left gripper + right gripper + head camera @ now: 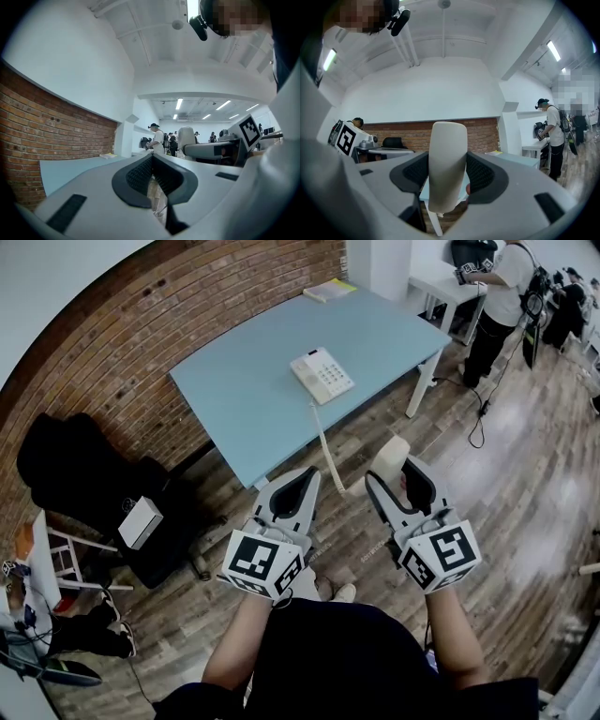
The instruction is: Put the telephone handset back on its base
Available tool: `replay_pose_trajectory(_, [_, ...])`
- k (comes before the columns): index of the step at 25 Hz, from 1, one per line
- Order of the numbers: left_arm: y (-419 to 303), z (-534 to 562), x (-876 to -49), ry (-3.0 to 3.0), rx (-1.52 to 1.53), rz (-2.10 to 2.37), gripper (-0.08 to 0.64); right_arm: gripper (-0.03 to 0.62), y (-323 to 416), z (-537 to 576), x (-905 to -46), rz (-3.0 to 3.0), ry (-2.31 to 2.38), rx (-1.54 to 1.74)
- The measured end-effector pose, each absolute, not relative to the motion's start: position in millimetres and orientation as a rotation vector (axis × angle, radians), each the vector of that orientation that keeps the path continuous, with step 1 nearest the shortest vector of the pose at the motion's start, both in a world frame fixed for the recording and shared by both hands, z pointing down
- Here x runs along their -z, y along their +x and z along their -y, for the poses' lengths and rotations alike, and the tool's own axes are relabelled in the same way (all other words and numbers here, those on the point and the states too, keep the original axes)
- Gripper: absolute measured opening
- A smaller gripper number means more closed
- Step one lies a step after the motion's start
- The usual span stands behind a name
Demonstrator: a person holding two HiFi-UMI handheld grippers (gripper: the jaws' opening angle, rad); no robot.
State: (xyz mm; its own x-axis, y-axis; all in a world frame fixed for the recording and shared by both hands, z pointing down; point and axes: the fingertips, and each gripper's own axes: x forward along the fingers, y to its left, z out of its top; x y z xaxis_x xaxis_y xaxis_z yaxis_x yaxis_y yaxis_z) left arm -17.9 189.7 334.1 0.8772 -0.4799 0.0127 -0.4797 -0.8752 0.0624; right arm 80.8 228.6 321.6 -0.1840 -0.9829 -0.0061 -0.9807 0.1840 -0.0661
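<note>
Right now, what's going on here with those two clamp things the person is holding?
A person is holding a gripper in each hand and is partway through hanging up a phone. The right gripper is clamped on the cream handset, held in the air short of the blue table. The phone base sits on that table, with the cord running from it towards the handset. The left gripper is shut and holds nothing. The handset is not yet back on the base.

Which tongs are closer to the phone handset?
Right. The right tongs are clamped on the handset, so they touch it. The left tongs are off to its left, not touching it, shut on nothing.
</note>
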Motion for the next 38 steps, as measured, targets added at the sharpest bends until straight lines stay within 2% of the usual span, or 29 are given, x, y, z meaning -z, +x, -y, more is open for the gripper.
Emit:
replay_pose_trajectory(16, [-2,-162,-334,2.966,0.017,0.757,0.009,0.247,98,-202,-327,-2.377,-1.966,0.111])
replay_pose_trajectory(38, [35,-46,-343,2.947,-0.025,0.708,0.009,0.247,129,-89,-342,-2.361,-1.993,0.207])
